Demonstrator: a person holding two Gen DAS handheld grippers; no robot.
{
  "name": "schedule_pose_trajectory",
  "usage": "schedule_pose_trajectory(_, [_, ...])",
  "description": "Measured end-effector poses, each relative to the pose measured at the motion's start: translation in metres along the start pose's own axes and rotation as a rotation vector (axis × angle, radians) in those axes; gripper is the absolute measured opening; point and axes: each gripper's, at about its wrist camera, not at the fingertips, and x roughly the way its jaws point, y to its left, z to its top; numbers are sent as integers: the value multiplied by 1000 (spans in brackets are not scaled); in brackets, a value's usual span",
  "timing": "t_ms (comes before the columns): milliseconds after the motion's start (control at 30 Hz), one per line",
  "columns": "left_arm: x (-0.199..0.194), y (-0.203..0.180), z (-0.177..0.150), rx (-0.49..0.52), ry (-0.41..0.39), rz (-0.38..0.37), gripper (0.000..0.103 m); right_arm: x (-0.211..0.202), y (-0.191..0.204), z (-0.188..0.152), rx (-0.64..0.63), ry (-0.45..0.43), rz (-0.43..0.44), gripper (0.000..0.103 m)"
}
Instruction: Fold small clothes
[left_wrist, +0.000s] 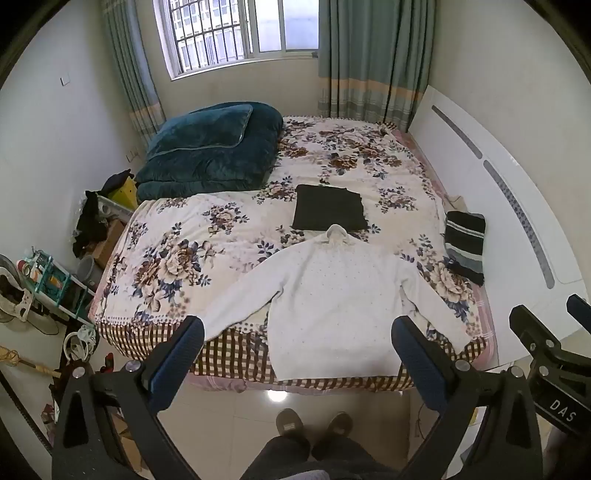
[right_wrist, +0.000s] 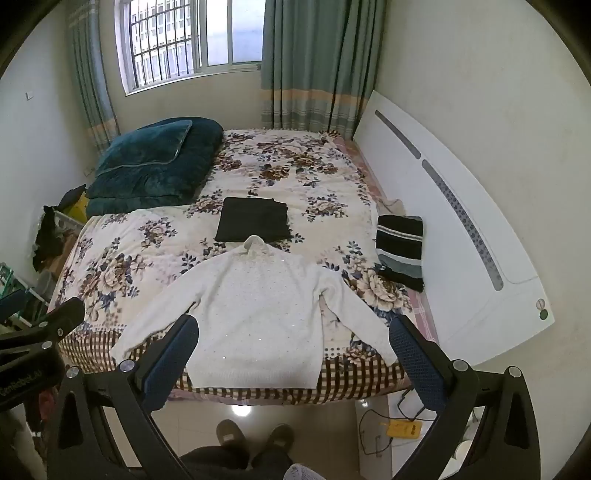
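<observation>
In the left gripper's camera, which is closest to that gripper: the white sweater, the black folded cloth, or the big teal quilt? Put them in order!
1. White sweater, spread flat just ahead of the left gripper.
2. Black folded cloth, mid-bed, beyond the collar.
3. Teal quilt, far left corner.

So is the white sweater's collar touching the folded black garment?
Touching: in the right wrist view the white sweater collar overlaps the near edge of the folded black garment.

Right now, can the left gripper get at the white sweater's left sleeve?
Probably yes. The left gripper is open and empty, above the white sweater; its sleeve lies flat and uncovered near the bed edge.
</observation>
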Motion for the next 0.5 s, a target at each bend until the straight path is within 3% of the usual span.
schedule_pose_trajectory(500, [3, 8, -1, -12, -10, -3, 103, 0, 9, 5, 2, -15, 5, 103])
